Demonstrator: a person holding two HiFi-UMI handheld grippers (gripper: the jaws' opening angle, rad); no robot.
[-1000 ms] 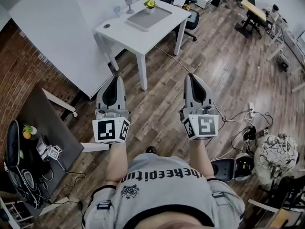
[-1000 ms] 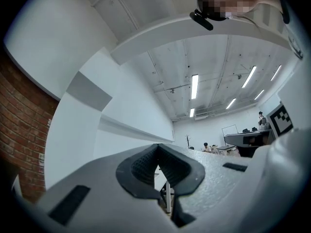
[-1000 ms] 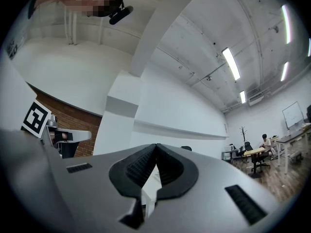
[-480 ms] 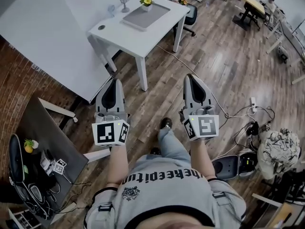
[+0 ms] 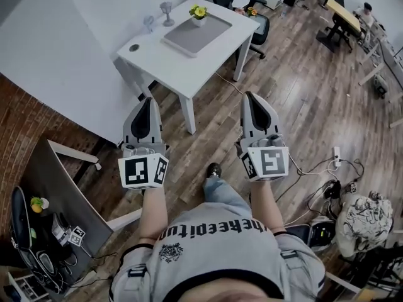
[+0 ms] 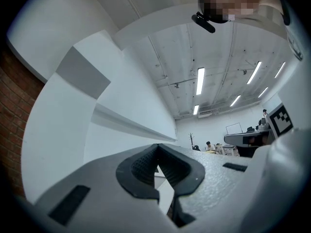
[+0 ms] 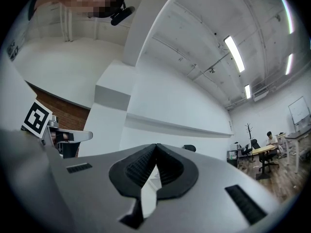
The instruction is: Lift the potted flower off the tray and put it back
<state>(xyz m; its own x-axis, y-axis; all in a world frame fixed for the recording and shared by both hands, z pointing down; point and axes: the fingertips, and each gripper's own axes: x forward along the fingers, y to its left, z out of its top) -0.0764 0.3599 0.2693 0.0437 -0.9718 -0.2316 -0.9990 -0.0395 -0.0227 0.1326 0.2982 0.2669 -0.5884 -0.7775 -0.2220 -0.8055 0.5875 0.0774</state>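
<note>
Standing upright on the white table point(image 5: 154, 55), the potted flower point(image 5: 198, 11) has its long axis vertical, yellow bloom up and pale pot down. It sits at the far end of the grey tray point(image 5: 195, 36), on its surface as far as the head view lets me judge. The tray lies flat, its long side parallel to the table's long side.

Surroundings: a stemmed glass point(image 5: 167, 8) and a smaller clear glass point(image 5: 148, 22) stand left of the tray, apart from it. A dark round disc point(image 5: 133, 47) lies near the table's left corner. A black office chair point(image 5: 255, 25) is at the table's right side. Between the grippers and the tray lie bare wood floor point(image 5: 302, 93) and a white table leg point(image 5: 188, 109). At lower left a dark side table point(image 5: 56, 181) carries clutter too small to identify. At right, cables point(image 5: 327, 162) trail over the floor.

Tools: left gripper point(image 5: 146, 102) and right gripper point(image 5: 251, 98) are held side by side in front of the person point(image 5: 214, 244). Both point toward the table, short of its near edge, touching nothing. Left gripper view: ribbed black pads point(image 6: 141, 166) closed tip to tip, empty. Right gripper view: pads point(image 7: 141, 166) likewise clenched together, empty
</note>
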